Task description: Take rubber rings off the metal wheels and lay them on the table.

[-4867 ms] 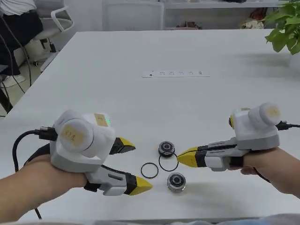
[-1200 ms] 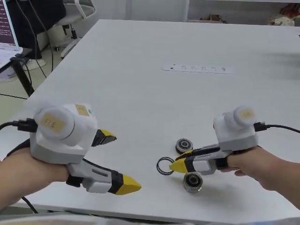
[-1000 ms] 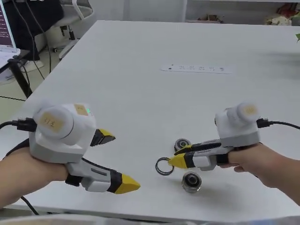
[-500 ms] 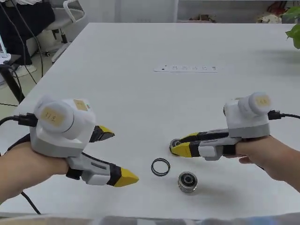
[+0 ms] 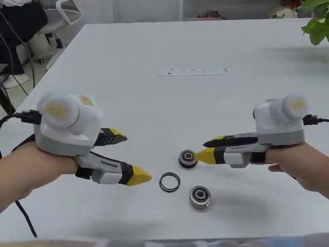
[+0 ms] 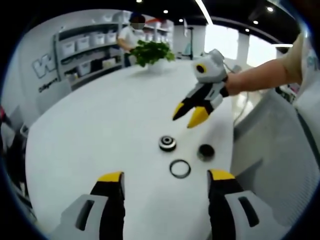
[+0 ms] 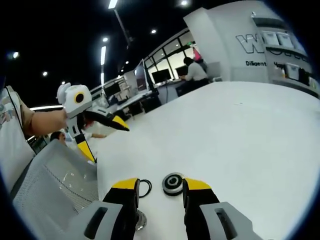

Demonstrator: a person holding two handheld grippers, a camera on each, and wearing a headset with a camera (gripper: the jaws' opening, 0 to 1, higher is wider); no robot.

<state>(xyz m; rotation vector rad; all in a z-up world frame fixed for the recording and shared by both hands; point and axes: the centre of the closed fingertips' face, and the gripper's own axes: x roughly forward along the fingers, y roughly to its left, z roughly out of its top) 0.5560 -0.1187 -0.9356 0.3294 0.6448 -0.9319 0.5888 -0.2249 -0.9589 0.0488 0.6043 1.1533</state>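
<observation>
Drawing the right gripper (image 5: 204, 150) back, jaws slightly parted and empty, right of the rubber rings (image 5: 169, 182) lying loose on the table (image 5: 154, 103). Holding the left gripper (image 5: 134, 156) spread wide just left of those rings. Probably lining up on the wheel (image 5: 187, 158) just beyond them.

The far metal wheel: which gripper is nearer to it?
Right. The right gripper has its fingers just beside the wheel; the left gripper is well apart, on the other side.
</observation>
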